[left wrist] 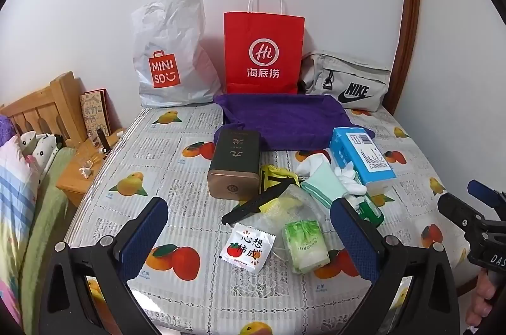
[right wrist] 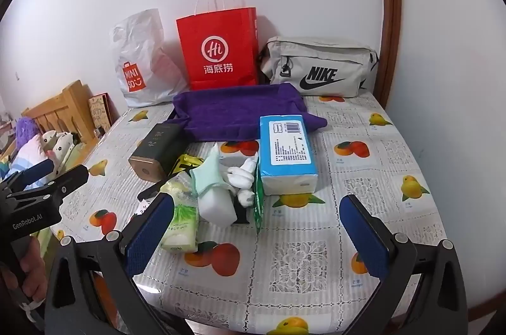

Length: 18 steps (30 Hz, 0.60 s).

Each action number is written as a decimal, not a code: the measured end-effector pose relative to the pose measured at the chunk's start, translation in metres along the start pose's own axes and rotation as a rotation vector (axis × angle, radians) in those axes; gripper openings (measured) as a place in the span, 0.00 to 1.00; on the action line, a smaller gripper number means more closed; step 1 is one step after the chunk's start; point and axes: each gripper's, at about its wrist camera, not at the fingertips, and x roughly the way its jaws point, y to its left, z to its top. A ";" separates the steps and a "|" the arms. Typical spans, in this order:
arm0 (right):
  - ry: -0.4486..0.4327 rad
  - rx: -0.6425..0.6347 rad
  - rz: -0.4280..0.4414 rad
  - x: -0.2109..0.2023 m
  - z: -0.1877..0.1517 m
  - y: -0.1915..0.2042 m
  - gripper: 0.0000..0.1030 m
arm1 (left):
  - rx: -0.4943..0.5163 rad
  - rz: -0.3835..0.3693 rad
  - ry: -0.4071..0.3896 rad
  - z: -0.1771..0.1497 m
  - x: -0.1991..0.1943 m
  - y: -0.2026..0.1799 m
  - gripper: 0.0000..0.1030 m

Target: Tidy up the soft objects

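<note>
white wall is seen behind a worktop point(left wrist: 164, 151) covered in fruit-print oilcloth. at mid-frame a purple cloth tray point(left wrist: 284, 120) lies flat, and just below it a heap holds a blue plastic-wrapped tissue pack point(right wrist: 286, 151), a mint-green sock point(right wrist: 207, 176) and a green-and-white soft tissue packet point(left wrist: 305, 246). these are judged light and yielding, the wrappers slippery; a pinch across the packet's narrow sides is advised. the left claw point(left wrist: 249, 237) and the right claw point(right wrist: 253, 233) are held wide apart, gripping nothing. "miniso", "nike" and "hi 海底捞" are legible along the upper frame.
</note>
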 end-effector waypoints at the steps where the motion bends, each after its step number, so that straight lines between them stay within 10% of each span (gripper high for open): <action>1: 0.001 0.002 -0.003 0.000 0.000 0.000 1.00 | 0.000 -0.001 0.002 0.000 0.000 0.000 1.00; 18: -0.002 0.005 0.014 -0.003 0.000 0.008 1.00 | 0.002 0.001 -0.007 0.006 -0.010 0.000 1.00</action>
